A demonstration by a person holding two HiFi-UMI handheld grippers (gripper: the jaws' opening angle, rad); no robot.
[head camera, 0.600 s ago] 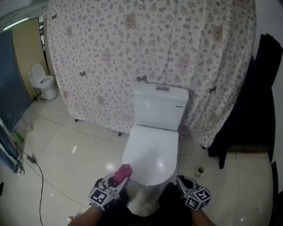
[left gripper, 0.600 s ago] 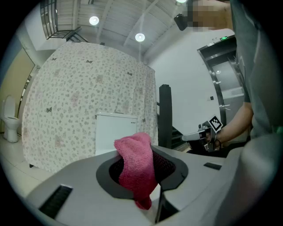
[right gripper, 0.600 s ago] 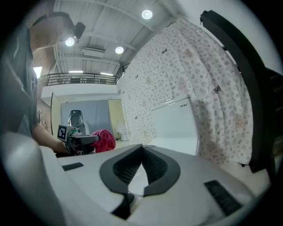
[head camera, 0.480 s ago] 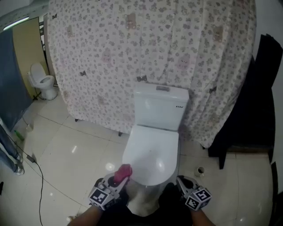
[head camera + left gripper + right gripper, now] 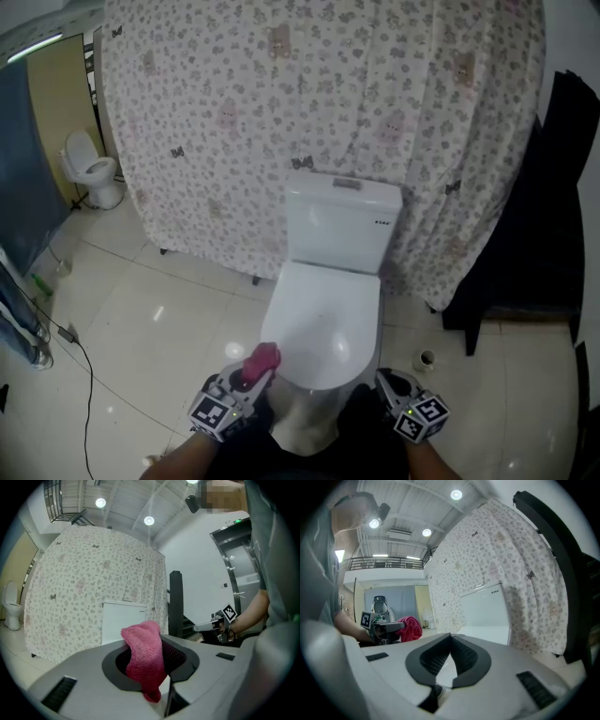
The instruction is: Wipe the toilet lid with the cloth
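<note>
The white toilet has its lid [image 5: 325, 319] down and its tank [image 5: 343, 220] standing behind. At the lid's near left edge my left gripper [image 5: 246, 380] is shut on a pink cloth [image 5: 261, 360]. In the left gripper view the cloth [image 5: 143, 660] bulges up between the jaws and hangs below them. My right gripper [image 5: 392, 386] is by the bowl's near right side, apart from the lid. In the right gripper view its jaws [image 5: 450, 652] meet with nothing held. That view also shows the lid [image 5: 486, 632] ahead and the cloth [image 5: 409, 628] at the left.
A flowered curtain [image 5: 281, 112] hangs behind the toilet. At the right a dark cloth lies over a black chair [image 5: 534, 253]. A small can [image 5: 425, 361] stands on the tiles right of the bowl. A second toilet [image 5: 89, 173] is far left. A cable [image 5: 86, 370] runs across the floor.
Almost nothing: the head view has tipped slightly, and the left gripper with the cloth sits a touch higher against the lid's edge. The right gripper keeps its place.
</note>
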